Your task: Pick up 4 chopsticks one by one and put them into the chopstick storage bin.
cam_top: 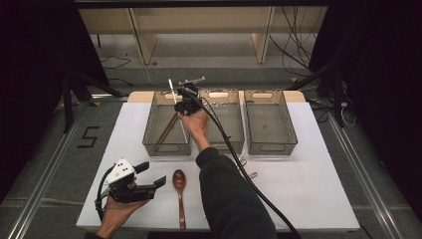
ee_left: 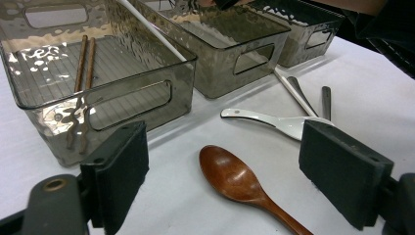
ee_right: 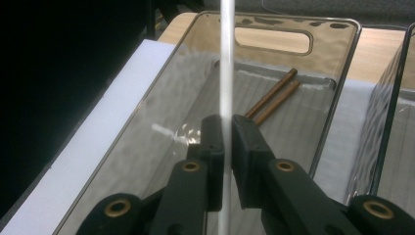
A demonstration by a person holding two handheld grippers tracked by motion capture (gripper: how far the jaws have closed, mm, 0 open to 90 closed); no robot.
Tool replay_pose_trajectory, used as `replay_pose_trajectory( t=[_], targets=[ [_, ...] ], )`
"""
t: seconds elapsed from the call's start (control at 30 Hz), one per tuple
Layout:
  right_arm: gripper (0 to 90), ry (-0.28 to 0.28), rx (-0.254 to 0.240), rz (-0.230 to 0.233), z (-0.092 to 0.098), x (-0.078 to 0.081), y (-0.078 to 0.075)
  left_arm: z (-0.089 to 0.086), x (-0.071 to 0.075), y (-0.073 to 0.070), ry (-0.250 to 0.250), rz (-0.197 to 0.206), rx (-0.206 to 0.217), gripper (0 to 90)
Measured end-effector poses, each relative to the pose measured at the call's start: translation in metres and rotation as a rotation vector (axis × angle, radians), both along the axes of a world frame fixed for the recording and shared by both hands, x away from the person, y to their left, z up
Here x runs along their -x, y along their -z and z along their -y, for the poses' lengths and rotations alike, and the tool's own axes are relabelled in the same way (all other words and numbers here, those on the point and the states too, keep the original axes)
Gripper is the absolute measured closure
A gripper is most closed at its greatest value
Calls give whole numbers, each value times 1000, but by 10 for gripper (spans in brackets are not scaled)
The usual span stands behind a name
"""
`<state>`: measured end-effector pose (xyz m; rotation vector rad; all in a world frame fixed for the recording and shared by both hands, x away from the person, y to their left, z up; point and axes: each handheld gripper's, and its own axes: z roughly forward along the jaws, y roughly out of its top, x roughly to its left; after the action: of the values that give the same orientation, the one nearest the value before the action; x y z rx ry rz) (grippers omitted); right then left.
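Step in hand: sorting cutlery into bins; the white chopstick (ee_right: 225, 63) is being carried to the left bin (cam_top: 149, 130).
Right gripper (ee_right: 225, 128): jaws pressed together on the white chopstick, pinching it partway along its length, above the left bin.
White chopstick: held steeply, its upper end rising past the bin's far rim; its lower end appears to reach into the bin.
Left bin: two brown chopsticks (ee_right: 274, 99) lie side by side on its floor.
Left gripper (ee_left: 222, 181): jaws spread, nothing between them, resting low by the table's (cam_top: 318, 169) near edge.
Waiting on the table: brown spoon (ee_left: 240, 181), white spoon (ee_left: 274, 121), more pieces beside it.
Next move, judged: lower and level the chopstick beside the brown pair, then spread the jaws; tilting it too late risks it leaning on the rim.
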<state>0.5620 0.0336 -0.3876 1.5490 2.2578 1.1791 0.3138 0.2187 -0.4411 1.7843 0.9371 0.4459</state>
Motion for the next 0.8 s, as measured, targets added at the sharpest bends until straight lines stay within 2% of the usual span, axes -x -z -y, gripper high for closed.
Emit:
replay_pose_trajectory(
  t=[0.1, 0.17, 0.37, 0.47, 0.7, 0.8],
  targets=[
    [836, -4, 2, 2, 0, 0, 1, 0, 0, 0, -1, 0, 1, 182],
    [789, -16, 5, -13, 0, 0, 2, 0, 0, 0, 0, 0, -1, 182],
    [719, -19, 4, -15, 2, 1, 0, 0, 0, 0, -2, -1, 3, 181],
    [654, -35, -11, -14, 5, 1, -2, 0, 0, 0, -1, -1, -1, 181],
    [502, -86, -14, -12, 15, 7, -16, 0, 0, 0, -1, -4, -1, 181],
    [462, -110, -9, 8, 23, 15, -25, 0, 0, 1, -4, -4, 4, 180]
  ],
)
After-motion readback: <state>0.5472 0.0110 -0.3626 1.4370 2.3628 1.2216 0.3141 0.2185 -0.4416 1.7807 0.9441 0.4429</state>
